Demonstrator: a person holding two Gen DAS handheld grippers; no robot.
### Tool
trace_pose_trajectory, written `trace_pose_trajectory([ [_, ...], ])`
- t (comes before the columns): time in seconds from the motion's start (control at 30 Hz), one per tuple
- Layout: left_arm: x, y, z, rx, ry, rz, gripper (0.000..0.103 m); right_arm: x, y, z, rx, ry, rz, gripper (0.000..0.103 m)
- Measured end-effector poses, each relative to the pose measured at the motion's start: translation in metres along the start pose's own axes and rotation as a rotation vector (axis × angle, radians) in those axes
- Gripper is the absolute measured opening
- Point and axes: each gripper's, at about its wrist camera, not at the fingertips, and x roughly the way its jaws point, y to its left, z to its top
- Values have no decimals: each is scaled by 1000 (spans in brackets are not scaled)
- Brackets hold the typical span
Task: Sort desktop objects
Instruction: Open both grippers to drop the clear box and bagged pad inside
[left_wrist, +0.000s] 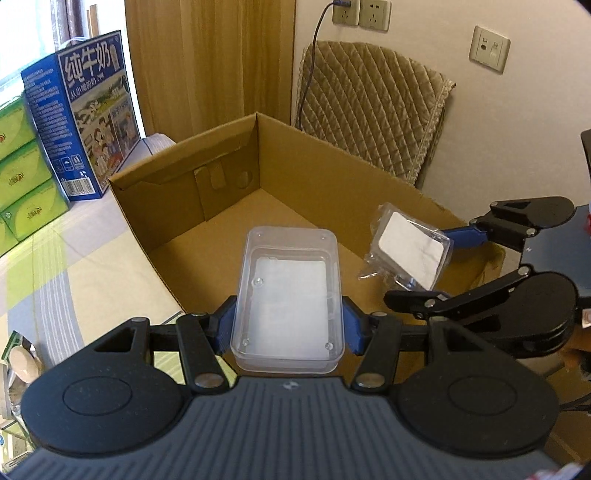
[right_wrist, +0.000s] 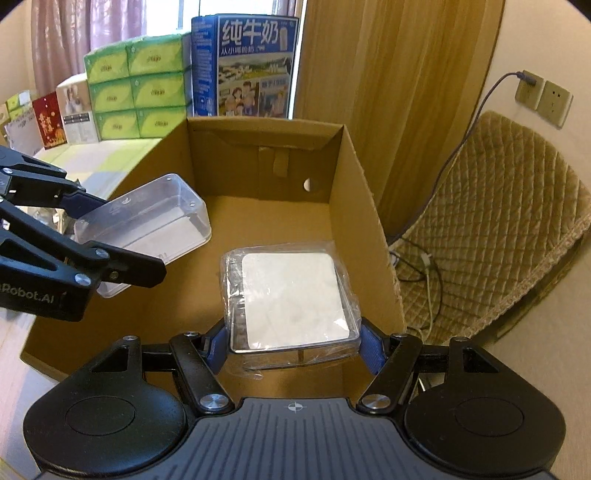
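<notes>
Left wrist view. The left gripper (left_wrist: 288, 325) is clamped on a clear plastic box (left_wrist: 290, 295), its blue fingers (left_wrist: 226, 325) pressing the two long sides near the end closest to the camera. The box is held level over the open cardboard carton (left_wrist: 295, 166), above the carton's near left wall, probably so that it can be lowered straight onto the bare floor. It is a shallow, transparent rectangle with rounded corners and a white sheet or insert inside (contents otherwise not readable). To the right, the right gripper (left_wrist: 437, 264) carries a wrapped square pack (left_wrist: 412, 249) above the carton's right wall. The carton stands on a table with a checked cloth (left_wrist: 66, 280); a blue milk carton (left_wrist: 85, 114) and green tissue packs (left_wrist: 22, 177) stand beyond the carton's far left corner.

Right wrist view. The right gripper (right_wrist: 293, 341) is closed on the wrapped pack (right_wrist: 291, 295), fingers bearing on its left and right edges. The pack hangs inside the carton's (right_wrist: 365, 206) opening, near the right wall, tilted slightly toward the camera; this suits a drop beside the spot for the box. It looks like a flat case with a white face, sealed in loose, crinkled clear film. The left gripper (right_wrist: 122, 242) holds the clear box (right_wrist: 147, 221) over the carton's left wall, apart from the pack. Both items are airborne; neither touches the carton floor yet.
</notes>
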Motion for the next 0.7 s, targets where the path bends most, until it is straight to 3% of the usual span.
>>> trace_pose_trajectory([
  [0.07, 2, -1, -1, 3, 2, 3, 54, 0, 1, -1, -11, -1, -4, 67],
  [0.13, 3, -1, -1, 12, -2, 7, 68, 0, 1, 0, -9, -1, 2, 67],
  [0.4, -19, 4, -1, -3, -51, 32, 68, -3, 6, 1, 11, -11, 38, 67],
  [0.53, -35, 11, -2, -15, -72, 51, 69, -9, 7, 3, 35, -34, 63, 77],
  [0.7, -58, 19, -6, -44, -97, 64, 69, -25, 15, 3, 23, -64, 59, 79],
])
